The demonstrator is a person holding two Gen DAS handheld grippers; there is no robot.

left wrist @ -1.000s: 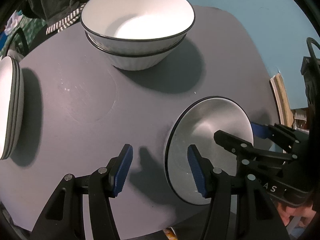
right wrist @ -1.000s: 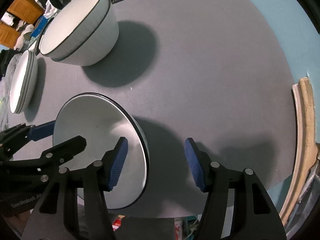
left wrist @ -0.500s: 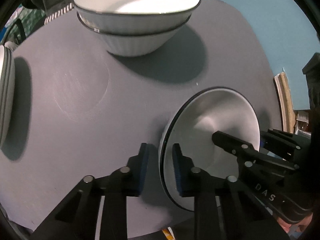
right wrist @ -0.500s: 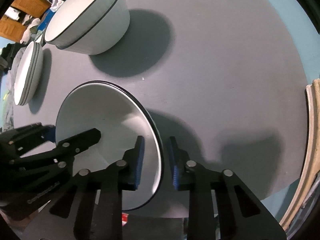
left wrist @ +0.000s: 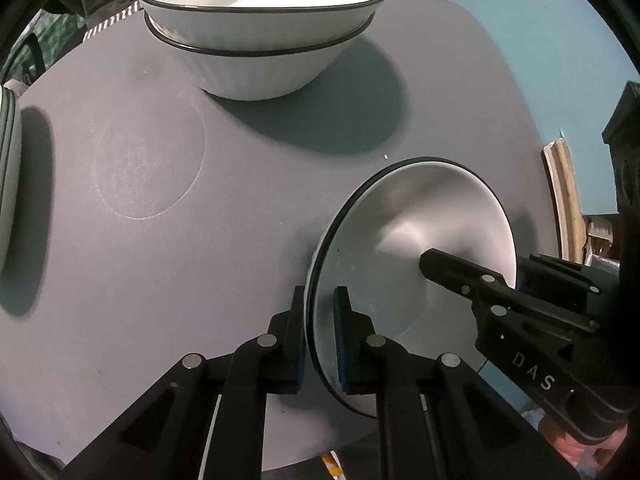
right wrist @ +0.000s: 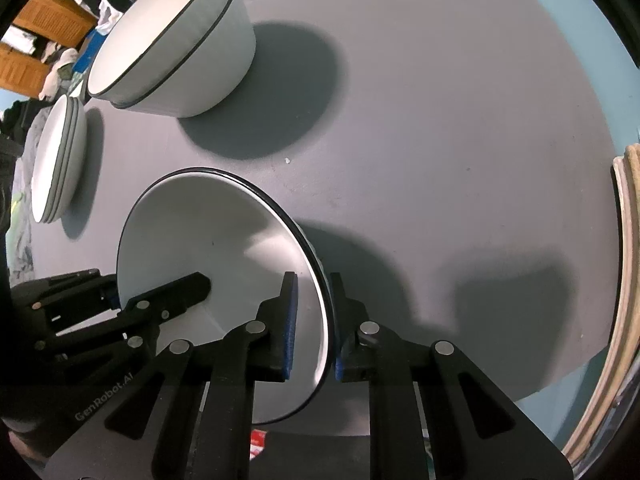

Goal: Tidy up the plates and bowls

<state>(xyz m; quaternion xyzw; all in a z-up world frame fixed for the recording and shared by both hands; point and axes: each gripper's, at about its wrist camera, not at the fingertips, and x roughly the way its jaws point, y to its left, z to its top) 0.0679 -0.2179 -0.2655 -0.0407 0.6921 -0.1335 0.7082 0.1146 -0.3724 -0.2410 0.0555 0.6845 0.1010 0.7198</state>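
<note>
A white plate with a dark rim (left wrist: pixel 404 236) sits near the front edge of the grey round table (left wrist: pixel 160 240). My left gripper (left wrist: pixel 320 336) is shut on its left rim. My right gripper (right wrist: pixel 314 328) is shut on its right rim; the plate also shows in the right wrist view (right wrist: pixel 192 232). Each gripper appears in the other's view, across the plate. Two stacked white bowls (left wrist: pixel 260 32) stand at the back of the table, also in the right wrist view (right wrist: pixel 168 44). A stack of white plates (right wrist: pixel 56 156) stands at the left, seen edge-on in the left wrist view (left wrist: pixel 8 168).
The table (right wrist: pixel 440 120) ends just below both grippers. A blue wall (left wrist: pixel 540 40) is behind it. Wooden strips (right wrist: pixel 628 260) lean at the right. Clutter and a wooden shelf (right wrist: pixel 36 28) lie beyond the far left.
Both grippers were open on either side of the plate's rims a second ago. They have closed onto the plate and moved in closer to it.
</note>
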